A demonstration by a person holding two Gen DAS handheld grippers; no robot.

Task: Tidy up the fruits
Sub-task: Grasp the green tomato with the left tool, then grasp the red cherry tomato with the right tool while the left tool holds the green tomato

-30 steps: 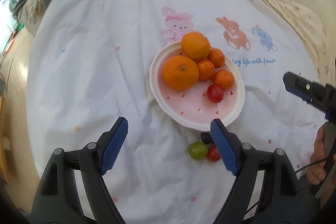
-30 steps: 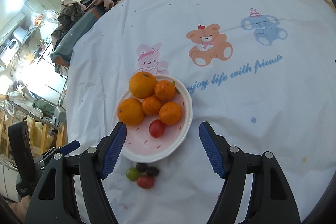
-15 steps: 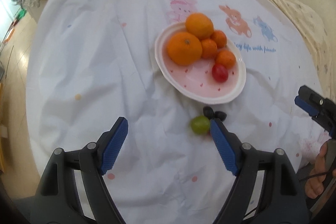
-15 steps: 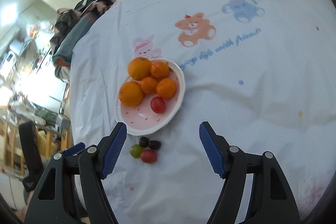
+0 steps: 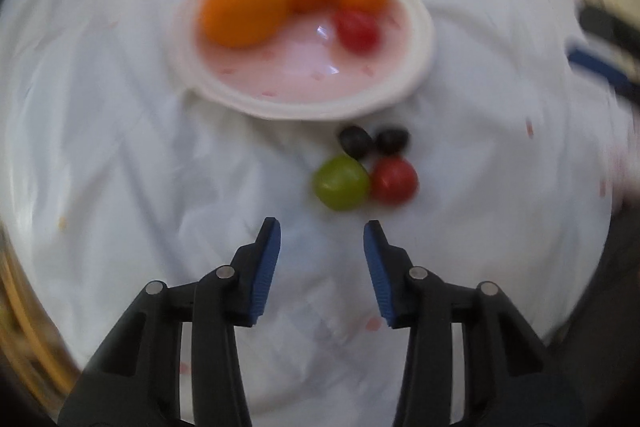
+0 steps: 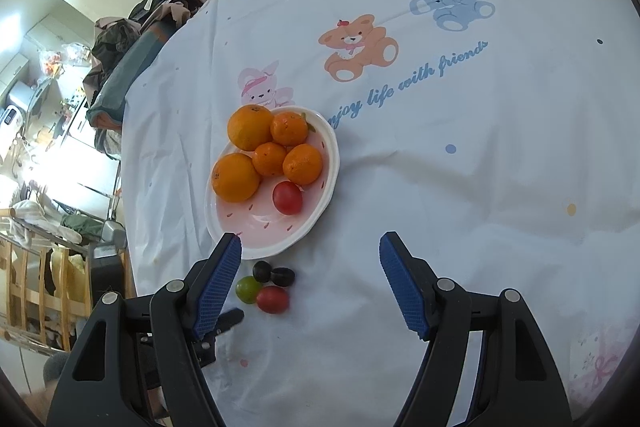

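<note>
Fruits on cloth: green tomato (image 5: 341,182) touched red tomato (image 5: 394,181), two dark grapes (image 5: 374,141) just beyond, all near plate (image 5: 416,67) rim. Plate held oranges (image 5: 244,6) and second red tomato (image 5: 357,30). Left gripper (image 5: 322,231) hung near green tomato, jaws closing, nothing between. Right gripper (image 6: 310,247) stood wide, empty, over white tablecloth (image 6: 460,187).

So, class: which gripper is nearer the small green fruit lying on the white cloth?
Left. The left gripper, jaws closing on nothing, sits just short of the small green fruit. The right gripper stands open, farther back, the fruit low between its fingers.
</note>
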